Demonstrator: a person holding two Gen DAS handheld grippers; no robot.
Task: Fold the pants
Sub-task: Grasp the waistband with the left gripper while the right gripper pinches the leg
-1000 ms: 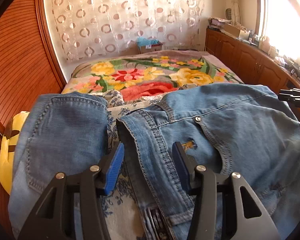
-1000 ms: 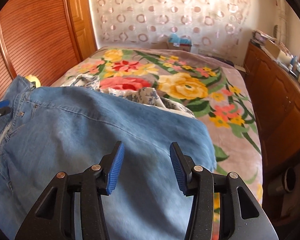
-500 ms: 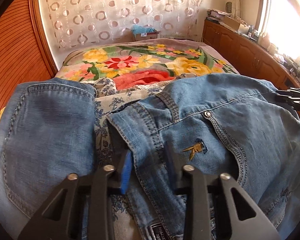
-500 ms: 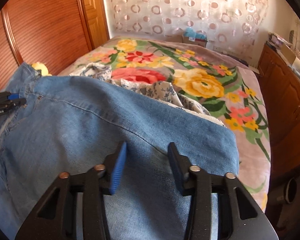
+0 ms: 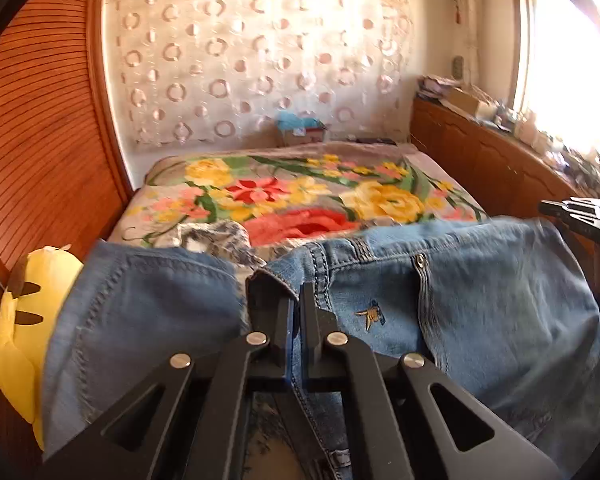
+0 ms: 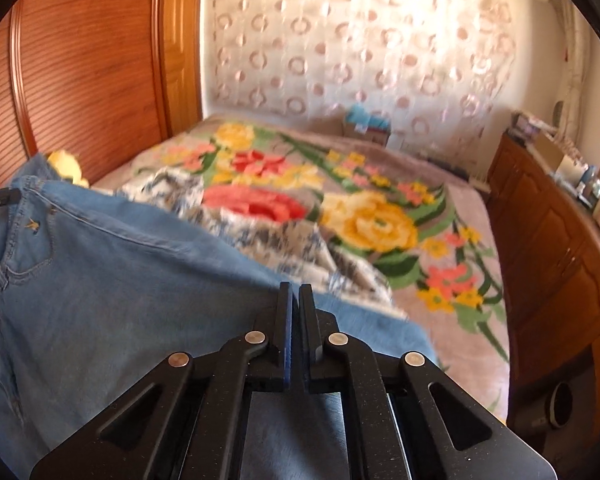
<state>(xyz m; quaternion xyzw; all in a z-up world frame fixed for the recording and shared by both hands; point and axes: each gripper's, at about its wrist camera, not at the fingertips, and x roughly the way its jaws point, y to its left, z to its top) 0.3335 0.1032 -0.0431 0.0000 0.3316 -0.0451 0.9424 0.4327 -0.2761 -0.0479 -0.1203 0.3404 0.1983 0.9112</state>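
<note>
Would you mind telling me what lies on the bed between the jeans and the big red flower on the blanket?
A crumpled blue-and-white patterned cloth lies between the jeans and the red flower; the right wrist view shows it best.

We saw the left gripper [image 5: 296, 304] clamped on the jeans' [image 5: 480, 300] waistband at lower centre, its jaws just closed.

Both wrist cameras face up the bed [image 5: 380, 200] (shared view), close above the jeans [image 6: 100, 280].

Both jaws have just clamped shut: the left hand-held gripper [image 5: 296, 300] pinches denim at the waistband, the right hand-held gripper [image 6: 295, 300] grips the leg fabric.
</note>
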